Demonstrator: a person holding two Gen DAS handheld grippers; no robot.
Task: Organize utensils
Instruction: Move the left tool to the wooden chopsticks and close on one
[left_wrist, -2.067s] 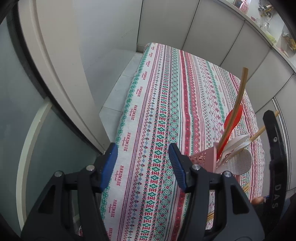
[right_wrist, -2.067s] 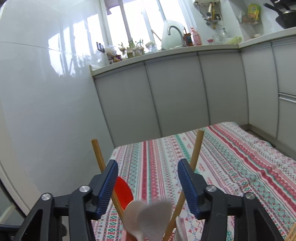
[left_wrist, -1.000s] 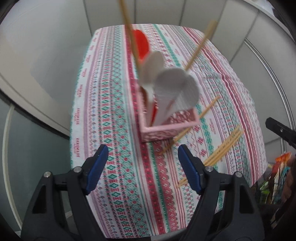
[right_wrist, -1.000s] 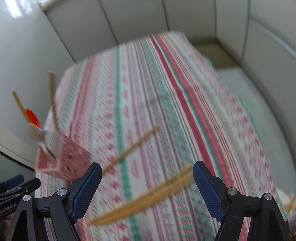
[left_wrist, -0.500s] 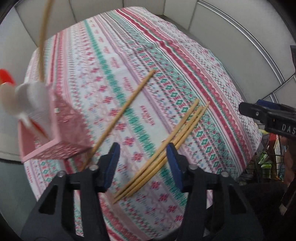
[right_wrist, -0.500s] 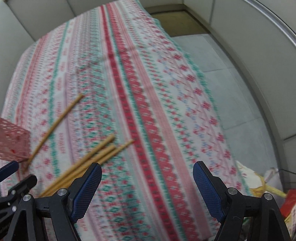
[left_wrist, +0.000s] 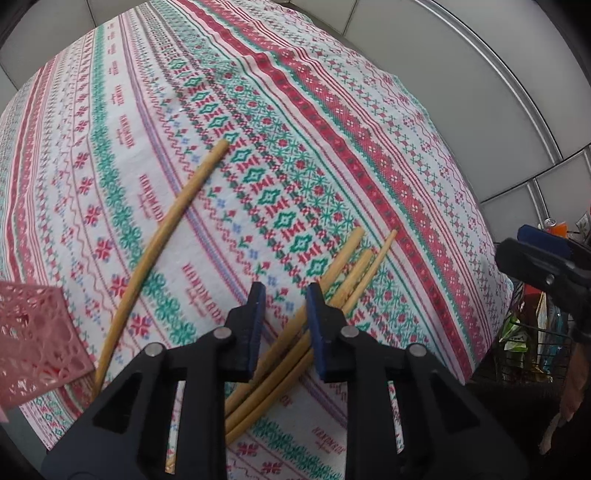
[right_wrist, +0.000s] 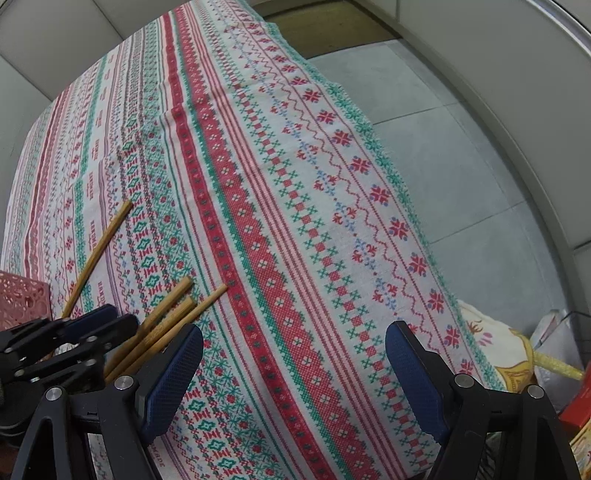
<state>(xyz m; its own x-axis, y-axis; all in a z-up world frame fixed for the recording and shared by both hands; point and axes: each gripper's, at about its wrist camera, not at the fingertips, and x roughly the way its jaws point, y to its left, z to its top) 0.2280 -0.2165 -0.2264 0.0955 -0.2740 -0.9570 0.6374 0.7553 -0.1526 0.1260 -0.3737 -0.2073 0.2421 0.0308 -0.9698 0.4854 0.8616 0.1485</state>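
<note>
Matt wooden chopsticks (left_wrist: 343, 269) lie on woven patterned cloth (left_wrist: 332, 110) beside a perforated plastic basket (left_wrist: 33, 332).

Home kitchen setting: table under a red, green and white patterned cloth printed "HANDMADE" (right_wrist: 295, 206), plain grey cabinet fronts (left_wrist: 480, 110) close beside, grey tiled floor (right_wrist: 461, 155), wooden chopsticks (left_wrist: 332, 295), pink perforated utensil holder (left_wrist: 33, 339).

Tablecloth (left_wrist: 332, 122) striped red, green and white with knitted motifs; chopsticks (left_wrist: 351, 266) tan beside blue-padded jaws; holder (left_wrist: 33, 339) pink lattice.
</note>
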